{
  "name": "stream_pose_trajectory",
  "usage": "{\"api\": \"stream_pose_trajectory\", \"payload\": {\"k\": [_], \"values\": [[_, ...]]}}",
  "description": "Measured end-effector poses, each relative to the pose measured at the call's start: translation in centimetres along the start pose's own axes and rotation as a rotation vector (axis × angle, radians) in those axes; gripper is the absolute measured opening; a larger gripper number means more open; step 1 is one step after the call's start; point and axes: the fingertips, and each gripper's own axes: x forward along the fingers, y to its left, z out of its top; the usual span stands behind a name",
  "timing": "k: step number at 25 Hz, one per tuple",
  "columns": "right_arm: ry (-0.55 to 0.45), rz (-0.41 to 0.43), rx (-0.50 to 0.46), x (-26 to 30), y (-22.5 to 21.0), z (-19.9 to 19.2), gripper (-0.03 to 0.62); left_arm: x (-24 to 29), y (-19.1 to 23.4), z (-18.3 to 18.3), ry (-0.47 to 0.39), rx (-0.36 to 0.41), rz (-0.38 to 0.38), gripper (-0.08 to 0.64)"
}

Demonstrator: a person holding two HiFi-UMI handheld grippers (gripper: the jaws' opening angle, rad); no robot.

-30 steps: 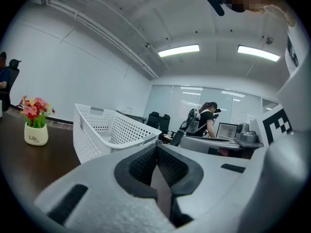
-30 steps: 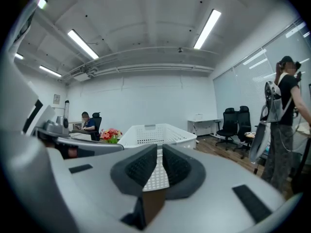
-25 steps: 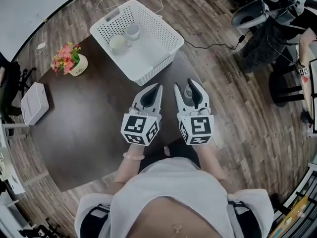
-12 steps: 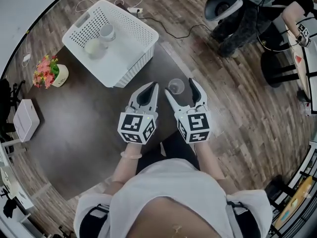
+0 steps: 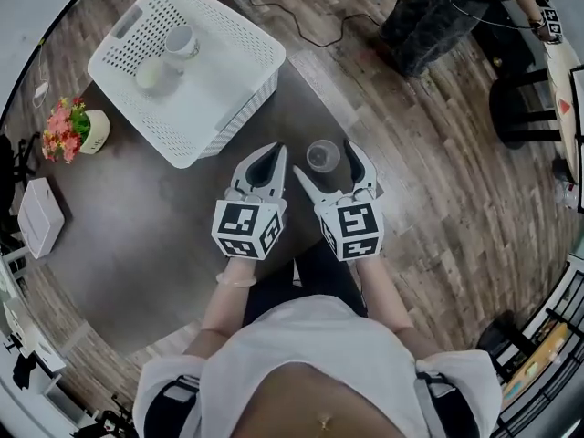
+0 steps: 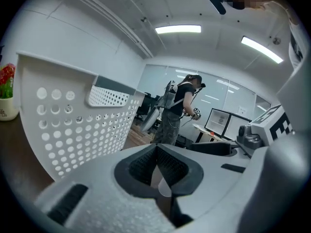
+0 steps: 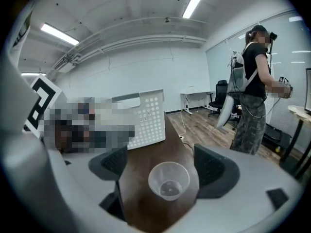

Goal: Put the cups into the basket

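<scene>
A clear plastic cup (image 5: 321, 153) stands upright on the dark table (image 5: 155, 217) near its right corner. My right gripper (image 5: 323, 159) is open around it; its jaws have just been opening and neither pad touches the cup (image 7: 169, 181). In the right gripper view the gripper (image 7: 163, 165) frames the cup with table showing on both sides. My left gripper (image 5: 270, 153) hovers just left of it, shut and empty, its pads meeting (image 6: 156, 171). The white perforated basket (image 5: 228, 80) sits at the far left and holds a white mug (image 5: 181, 39) and a pale cup (image 5: 151, 76).
A flower pot (image 5: 78, 126) and a white box (image 5: 36, 213) stand at the table's left side. The table edge runs close behind the clear cup, with wood floor beyond. A person (image 5: 438, 16) stands on the floor at the upper right, and a cable (image 5: 319, 35) trails past the basket.
Both grippers came down toward the table. The right jaws opened and let go of the clear cup, which now stands on the table between them. The left gripper stayed shut.
</scene>
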Motion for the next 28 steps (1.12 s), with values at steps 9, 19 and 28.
{"api": "stream_pose_trajectory", "payload": {"k": [9, 19, 28], "values": [[0.085, -0.018, 0.029, 1.7, -1.5, -3.0, 0.403, 2.1, 0.7, -1.9, 0.059, -0.008, -0.004, 0.011], [0.171, -0.052, 0.032, 3.0, -1.7, -4.8, 0.403, 2.5, 1.7, -2.7, 0.084, -0.021, 0.011, 0.011], [0.19, -0.071, 0.037, 2.9, -1.9, -5.2, 0.373, 2.2, 1.9, -2.9, 0.082, -0.036, 0.023, 0.011]]}}
